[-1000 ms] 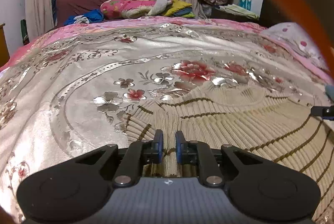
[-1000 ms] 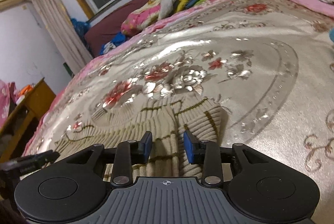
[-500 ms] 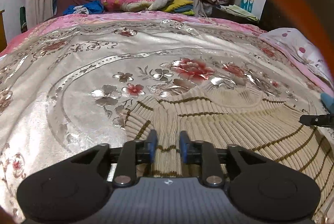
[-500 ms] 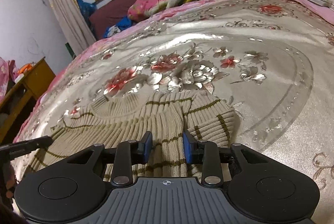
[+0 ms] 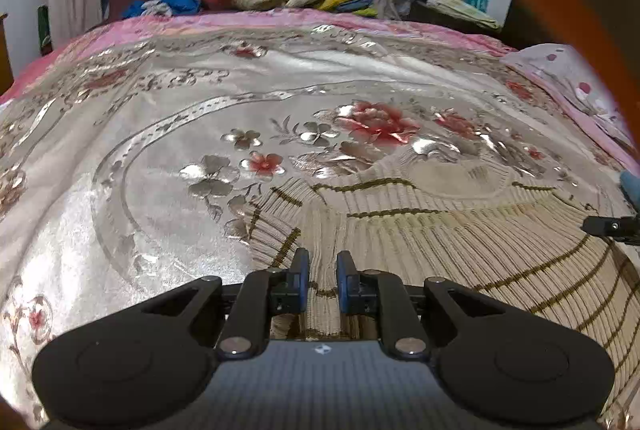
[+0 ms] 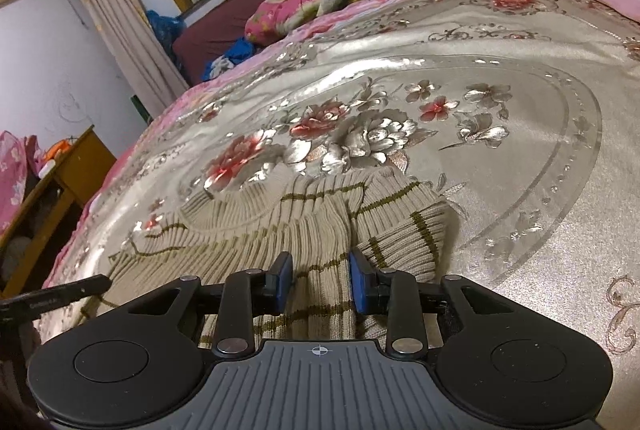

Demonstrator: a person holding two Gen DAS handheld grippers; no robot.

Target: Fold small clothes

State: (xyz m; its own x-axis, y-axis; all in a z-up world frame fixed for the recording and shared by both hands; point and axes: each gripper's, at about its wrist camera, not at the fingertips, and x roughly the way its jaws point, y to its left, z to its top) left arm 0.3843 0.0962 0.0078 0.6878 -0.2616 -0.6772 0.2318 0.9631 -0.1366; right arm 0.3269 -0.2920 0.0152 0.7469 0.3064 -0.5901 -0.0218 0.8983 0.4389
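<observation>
While the striped sweater (image 5: 460, 230) lies spread near the bed's near edge, wide bare bedspread (image 5: 160, 157) stretches beyond. The left hand-held gripper (image 5: 319, 268), jaws just closing, pinches a sleeve fold. The right hand-held gripper (image 6: 320, 280) clasps the bunched opposite sleeve.
</observation>
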